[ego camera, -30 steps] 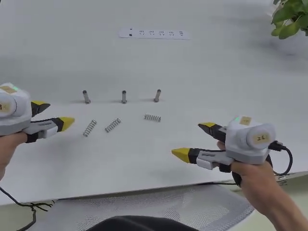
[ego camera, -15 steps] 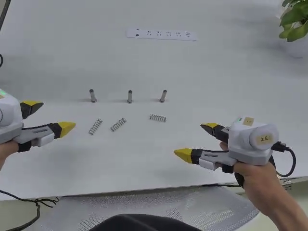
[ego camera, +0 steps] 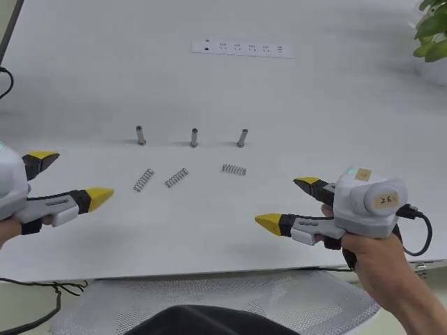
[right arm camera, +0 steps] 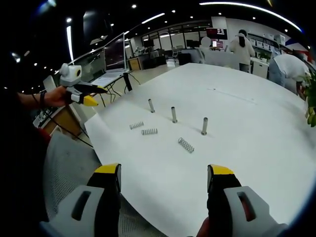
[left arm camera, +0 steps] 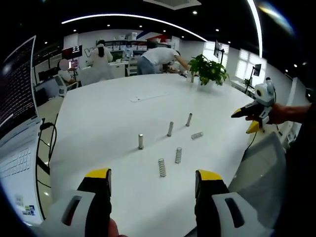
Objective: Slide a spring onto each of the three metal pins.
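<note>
We hold the left claw (ego camera: pixel 73 176) low over the near left of the white counter (ego camera: pixel 314 105). Its two yellow-tipped jaws are spread wide with nothing between them. The right claw (ego camera: pixel 283 202) hovers over the near right edge, with its jaws also spread and empty. Both claws point in toward the middle of the counter, well apart from each other and from the parts.

Three metal pins stand upright in a row across the counter: the left pin (ego camera: pixel 140 135), the middle pin (ego camera: pixel 194 137) and the right pin (ego camera: pixel 242 137). Each pin is bare.

Three springs lie flat on the counter nearer to us. The left spring (ego camera: pixel 144 179) lies slanted in front of the left pin. The middle spring (ego camera: pixel 177 177) lies slanted near it, in front of the gap between the left and middle pins. The right spring (ego camera: pixel 234 169) lies crosswise just in front of the right pin. None of the springs touches a pin or a claw.

In the left gripper view we see the springs closer than the pins, and the right claw beyond them at the right. In the right gripper view the right spring lies nearest, and the left claw is at the far left.

A power strip (ego camera: pixel 241 48) lies flat on the far side of the counter. The leaves of a plant (ego camera: pixel 433 31) show at the far right corner.
</note>
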